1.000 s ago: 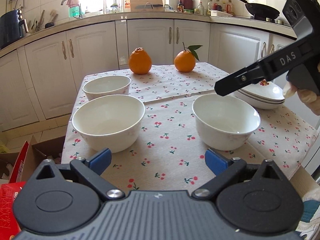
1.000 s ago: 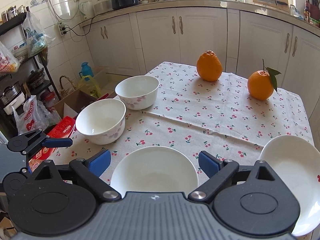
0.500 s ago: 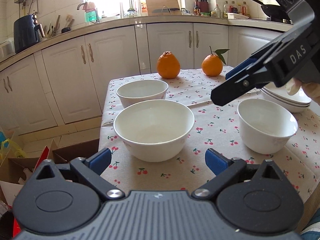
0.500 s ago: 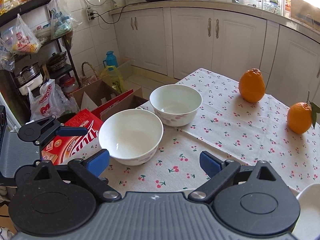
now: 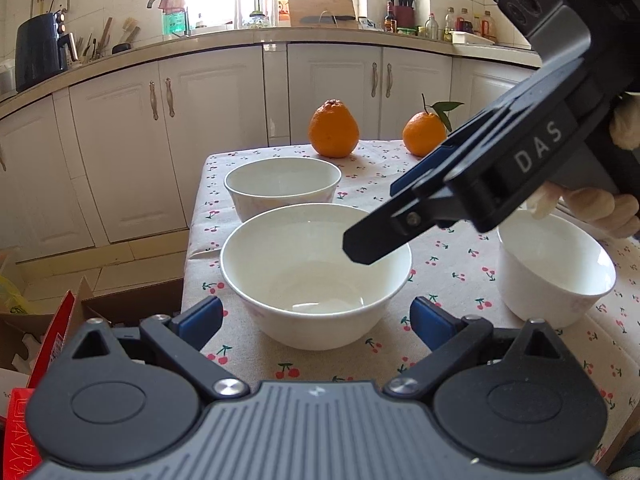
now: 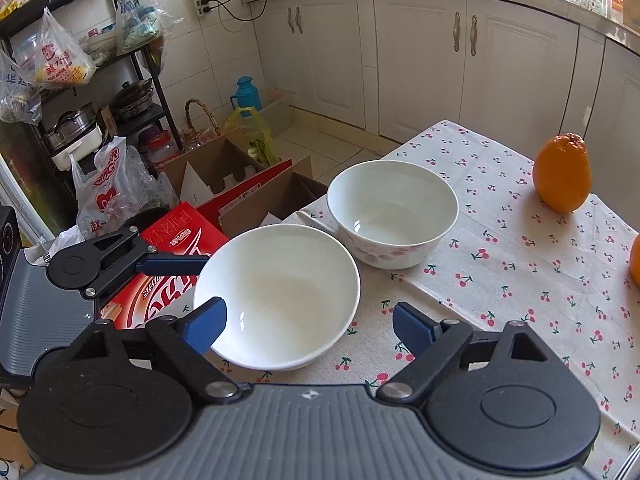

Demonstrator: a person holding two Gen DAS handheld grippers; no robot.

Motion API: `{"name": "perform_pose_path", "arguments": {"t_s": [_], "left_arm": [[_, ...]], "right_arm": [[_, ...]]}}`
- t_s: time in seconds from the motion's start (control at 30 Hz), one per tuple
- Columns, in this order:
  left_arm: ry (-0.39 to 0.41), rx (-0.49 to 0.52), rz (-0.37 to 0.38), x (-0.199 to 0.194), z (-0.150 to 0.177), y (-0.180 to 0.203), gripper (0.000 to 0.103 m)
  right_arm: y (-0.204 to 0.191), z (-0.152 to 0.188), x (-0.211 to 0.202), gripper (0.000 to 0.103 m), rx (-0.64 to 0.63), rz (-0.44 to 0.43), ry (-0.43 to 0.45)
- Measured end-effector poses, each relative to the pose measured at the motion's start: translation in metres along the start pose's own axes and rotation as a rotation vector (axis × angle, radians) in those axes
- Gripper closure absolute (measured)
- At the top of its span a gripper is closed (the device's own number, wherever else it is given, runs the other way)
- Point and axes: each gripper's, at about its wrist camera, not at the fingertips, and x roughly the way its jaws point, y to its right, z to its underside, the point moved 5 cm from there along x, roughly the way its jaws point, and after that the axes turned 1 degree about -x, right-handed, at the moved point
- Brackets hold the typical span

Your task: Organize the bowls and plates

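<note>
Two hand-held tongs close in on the same white bowl in a home kitchen, the opening move of tidying the crockery. The left tongs [image 5: 316, 318] stand wide and empty, the big bowl [image 5: 316, 276] sitting straight ahead of them and just beyond their blue pads, near the table's corner. The right tongs [image 6: 308, 322] reach in from the side; their jaws have just been closing a little yet remain wide, with the near rim of that bowl [image 6: 276, 296] between the pads but not pressed by either. Seen from the left tongs, the right pair [image 5: 378, 236] hangs over the bowl's far rim, gripped by a person's hand [image 5: 600, 204].

A second bowl [image 6: 392, 212], with a pink pattern, stands just behind the big one, farther from both tongs. A third bowl [image 5: 554, 270] sits to the right of the left tongs, beneath the right tool's body. Two oranges [image 5: 334, 130] wait at the far end of the cherry-print cloth [image 6: 520, 280].

The step in hand appears to be the approach for a first pick-up. Next, one pair would need to settle over a rim and pinch it firmly; the glazed wall looks slippery, and the bowl stands close to the table's edge.
</note>
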Motion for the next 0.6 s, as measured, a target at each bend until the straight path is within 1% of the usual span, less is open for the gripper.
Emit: {"name": "perform_pose_path", "arguments": {"t_s": [0.03, 0.1, 0.33, 0.53, 0.6], "left_arm": [[-0.001, -0.002, 0.004, 0.001, 0.0, 0.0, 0.004], [-0.001, -0.007, 0.012, 0.003, -0.001, -0.001, 0.006], [0.004, -0.009, 0.027, 0.008, -0.003, -0.003, 0.007], [-0.004, -0.012, 0.031, 0.011, -0.002, -0.005, 0.011], [-0.004, -0.015, 0.032, 0.011, -0.002, -0.006, 0.013]], "right_arm": [[0.001, -0.001, 0.003, 0.011, 0.001, -0.004, -0.005], [0.002, -0.003, 0.01, 0.016, 0.004, -0.016, -0.016], [0.01, -0.009, 0.028, 0.023, 0.027, -0.047, -0.046], [0.016, -0.011, 0.038, 0.035, 0.07, -0.071, -0.059], [0.017, -0.011, 0.039, 0.042, 0.082, -0.084, -0.062]]}}
